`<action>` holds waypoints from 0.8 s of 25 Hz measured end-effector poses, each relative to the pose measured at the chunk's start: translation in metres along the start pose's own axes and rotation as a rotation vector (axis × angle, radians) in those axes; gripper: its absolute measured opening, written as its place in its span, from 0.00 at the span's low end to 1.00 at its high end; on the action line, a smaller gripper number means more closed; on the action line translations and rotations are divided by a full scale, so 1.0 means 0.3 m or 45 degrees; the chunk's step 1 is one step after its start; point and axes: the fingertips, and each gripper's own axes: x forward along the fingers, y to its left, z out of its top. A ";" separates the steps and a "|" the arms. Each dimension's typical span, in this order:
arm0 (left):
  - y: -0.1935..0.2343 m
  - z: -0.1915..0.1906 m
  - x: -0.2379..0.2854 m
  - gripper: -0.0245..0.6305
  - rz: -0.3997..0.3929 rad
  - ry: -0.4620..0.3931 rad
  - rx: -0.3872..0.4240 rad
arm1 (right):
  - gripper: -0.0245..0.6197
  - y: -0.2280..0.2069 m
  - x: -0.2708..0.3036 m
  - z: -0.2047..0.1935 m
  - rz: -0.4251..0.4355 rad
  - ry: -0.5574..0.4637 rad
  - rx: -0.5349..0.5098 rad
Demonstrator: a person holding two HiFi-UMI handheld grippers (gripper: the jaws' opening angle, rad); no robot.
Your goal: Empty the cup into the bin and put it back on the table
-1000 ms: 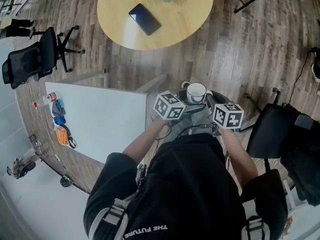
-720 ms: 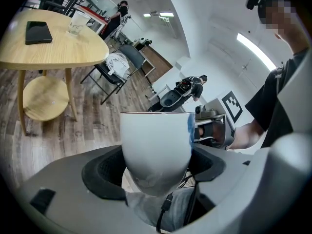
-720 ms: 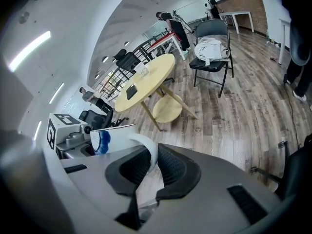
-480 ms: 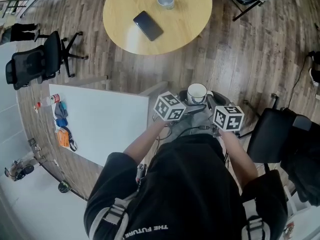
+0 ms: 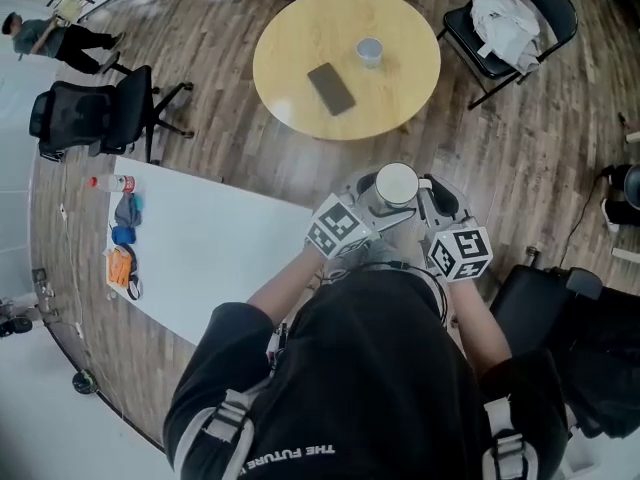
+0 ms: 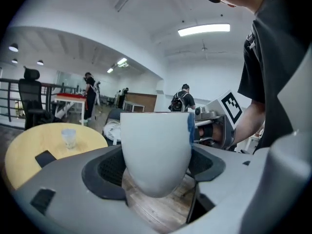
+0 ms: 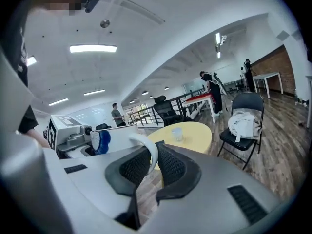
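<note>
Left tool [image 6: 156, 172] clamped on cup [image 5: 396, 183] body | right tool [image 7: 146, 172] clamped on handle [image 7: 149, 152] | both near level

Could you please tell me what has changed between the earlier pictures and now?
The left gripper and right gripper have lifted the mug toward the head camera, so it looks larger. The left one stays clamped on its body, the right on its handle. The phone and small cup remain on the round table.
</note>
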 end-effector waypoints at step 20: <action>0.043 -0.290 -1.308 0.64 1.224 -0.259 -0.184 | 0.12 1.372 0.348 -0.195 1.175 0.183 -0.410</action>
